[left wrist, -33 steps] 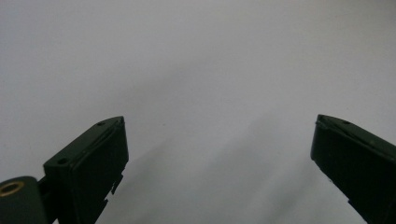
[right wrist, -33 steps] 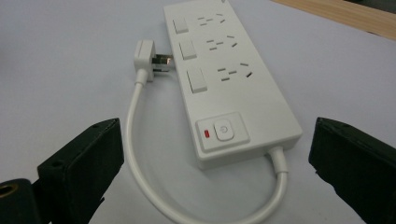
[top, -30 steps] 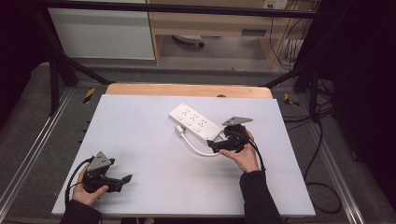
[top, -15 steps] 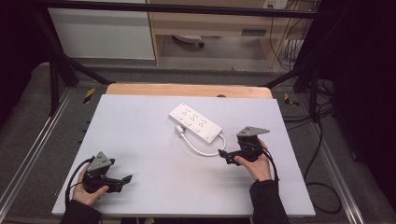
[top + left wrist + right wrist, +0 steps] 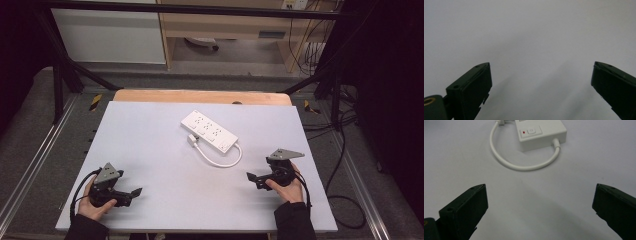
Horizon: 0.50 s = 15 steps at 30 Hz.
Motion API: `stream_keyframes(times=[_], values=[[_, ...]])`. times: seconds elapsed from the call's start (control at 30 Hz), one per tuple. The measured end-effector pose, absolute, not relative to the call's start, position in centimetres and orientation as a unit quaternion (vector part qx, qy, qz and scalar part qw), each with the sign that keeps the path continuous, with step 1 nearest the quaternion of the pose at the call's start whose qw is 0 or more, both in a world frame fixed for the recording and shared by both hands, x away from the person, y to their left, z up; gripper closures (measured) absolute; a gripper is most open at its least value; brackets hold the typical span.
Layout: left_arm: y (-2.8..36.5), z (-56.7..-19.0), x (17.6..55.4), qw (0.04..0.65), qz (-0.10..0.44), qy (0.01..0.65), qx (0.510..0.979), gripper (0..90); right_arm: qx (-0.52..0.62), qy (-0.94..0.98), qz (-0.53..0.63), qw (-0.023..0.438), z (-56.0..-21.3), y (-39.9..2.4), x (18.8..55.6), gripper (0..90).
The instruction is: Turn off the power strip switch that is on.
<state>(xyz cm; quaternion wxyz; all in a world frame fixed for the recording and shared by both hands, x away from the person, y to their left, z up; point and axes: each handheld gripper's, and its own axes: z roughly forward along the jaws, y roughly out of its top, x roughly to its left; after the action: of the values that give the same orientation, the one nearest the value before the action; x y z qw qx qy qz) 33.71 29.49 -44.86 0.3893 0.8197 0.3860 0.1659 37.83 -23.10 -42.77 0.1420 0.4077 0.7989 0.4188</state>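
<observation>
in the high view, the left gripper point(image 5: 131, 192) is sitting in the person's left hand point(image 5: 92, 205) near the front left corner of the white table point(image 5: 150, 150), its jaws standing apart and pointing toward the middle. the right gripper point(image 5: 251, 177) is resting in the right hand point(image 5: 286, 187) near the front right, jaws also spread, aiming inward and a little away from the person. the white power strip point(image 5: 208, 131) is lying diagonally ahead of the right gripper and well apart from it, with its white cable point(image 5: 222, 161) looping on the near side, between strip and gripper. bare tabletop is stretching between the two grippers and all along the front edge, while the right gripper is sitting nearer the table's right edge than the strip does.

in the left gripper view, the left gripper point(image 5: 541, 72) is showing two black jaws wide apart with plain white surface ahead of them and nothing between.

in the right gripper view, the right gripper point(image 5: 540, 192) is holding its jaws wide with nothing between. straight ahead, the end of the power strip point(image 5: 541, 132) with a switch point(image 5: 532, 131) is lying past the cable loop point(image 5: 524, 166), and open table is running between loop and jaws.
</observation>
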Motion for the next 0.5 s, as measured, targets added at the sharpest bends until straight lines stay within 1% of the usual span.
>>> stream_keyframes(times=[0.5], values=[[29.5,-44.8,33.7,0.39,0.164,0.385,0.82,3.1,0.414,0.804,0.405,0.134,-44.6,-25.9,36.2,0.7]])
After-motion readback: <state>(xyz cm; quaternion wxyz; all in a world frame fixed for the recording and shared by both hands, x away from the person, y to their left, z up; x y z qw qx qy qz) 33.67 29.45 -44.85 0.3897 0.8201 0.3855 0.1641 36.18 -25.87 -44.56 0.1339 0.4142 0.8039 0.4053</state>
